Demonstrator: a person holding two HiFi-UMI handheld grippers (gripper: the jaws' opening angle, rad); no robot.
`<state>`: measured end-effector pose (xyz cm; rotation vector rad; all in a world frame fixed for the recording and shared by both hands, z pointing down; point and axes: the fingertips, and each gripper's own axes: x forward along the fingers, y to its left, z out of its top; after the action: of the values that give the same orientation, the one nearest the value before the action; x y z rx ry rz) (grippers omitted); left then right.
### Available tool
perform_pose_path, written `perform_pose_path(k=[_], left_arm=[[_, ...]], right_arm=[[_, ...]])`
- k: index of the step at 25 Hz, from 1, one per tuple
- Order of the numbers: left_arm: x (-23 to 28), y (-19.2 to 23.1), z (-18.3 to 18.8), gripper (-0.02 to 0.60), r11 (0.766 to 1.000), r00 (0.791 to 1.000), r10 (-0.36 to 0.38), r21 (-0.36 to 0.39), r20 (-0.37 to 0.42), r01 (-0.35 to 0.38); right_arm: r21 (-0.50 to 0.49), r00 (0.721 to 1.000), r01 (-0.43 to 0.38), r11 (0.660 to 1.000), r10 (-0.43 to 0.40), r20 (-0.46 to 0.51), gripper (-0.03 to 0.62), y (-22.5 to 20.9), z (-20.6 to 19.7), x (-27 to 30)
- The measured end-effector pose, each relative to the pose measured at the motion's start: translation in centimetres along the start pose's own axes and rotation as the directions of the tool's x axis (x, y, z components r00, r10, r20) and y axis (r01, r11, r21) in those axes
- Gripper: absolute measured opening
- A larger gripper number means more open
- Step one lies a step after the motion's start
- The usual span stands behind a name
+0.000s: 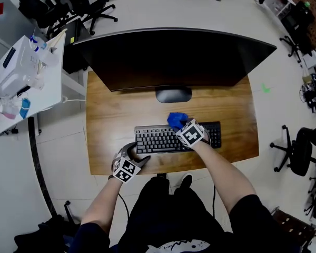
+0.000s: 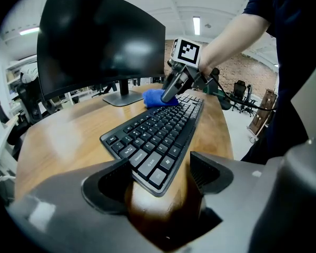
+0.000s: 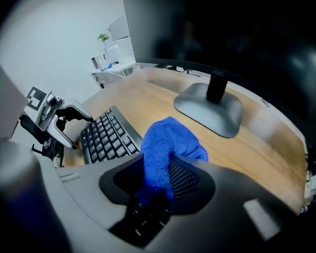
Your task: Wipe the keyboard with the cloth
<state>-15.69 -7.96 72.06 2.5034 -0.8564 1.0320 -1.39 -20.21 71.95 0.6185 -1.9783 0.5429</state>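
A black keyboard (image 1: 163, 139) lies on the wooden desk (image 1: 110, 115) in front of the monitor. My right gripper (image 1: 181, 125) is shut on a bunched blue cloth (image 1: 177, 119), which rests on the keyboard's far edge, right of centre. In the right gripper view the cloth (image 3: 166, 146) bulges out between the jaws of that gripper (image 3: 160, 175). My left gripper (image 1: 134, 156) sits at the keyboard's front left corner. In the left gripper view its jaws (image 2: 158, 178) stand open, one on each side of that corner of the keyboard (image 2: 158, 136), with a small gap on the right side.
A wide curved monitor (image 1: 174, 57) on an oval stand (image 1: 173, 94) fills the desk's far half. A white side table (image 1: 26, 73) with boxes stands to the left. Office chairs (image 1: 89, 7) stand behind and to the right. The desk's front edge is close under the keyboard.
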Motion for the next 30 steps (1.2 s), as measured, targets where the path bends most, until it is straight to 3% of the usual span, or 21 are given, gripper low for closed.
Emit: perform_pose_path(k=[10,15,19,30], left_arm=[[0.1,0.1,-0.1,0.353,1.0,1.0,0.003,0.004,0.01,-0.003],[-0.1,0.2,-0.1,0.353,1.0,1.0,0.006,0.004,0.013,-0.006],[0.0,0.2,-0.1,0.353,1.0,1.0,0.003,0.01,0.011,-0.003],[0.0,0.1,0.0,0.353,1.0,1.0,0.009,0.01,0.011,-0.009]], right_arm=[[-0.171,0.998,-0.043,0.984,0.051,0.045,0.138,7.4,4.2,2.3],[-0.269,0.996,-0.084,0.96,0.092,0.018,0.138,9.2,3.0,2.0],[-0.297,0.997,-0.078,0.952,0.083,0.002,0.137,8.2,0.9,1.0],[-0.206,0.998,0.024,0.978,-0.034,-0.044,0.133,1.1,-6.6,-3.1]])
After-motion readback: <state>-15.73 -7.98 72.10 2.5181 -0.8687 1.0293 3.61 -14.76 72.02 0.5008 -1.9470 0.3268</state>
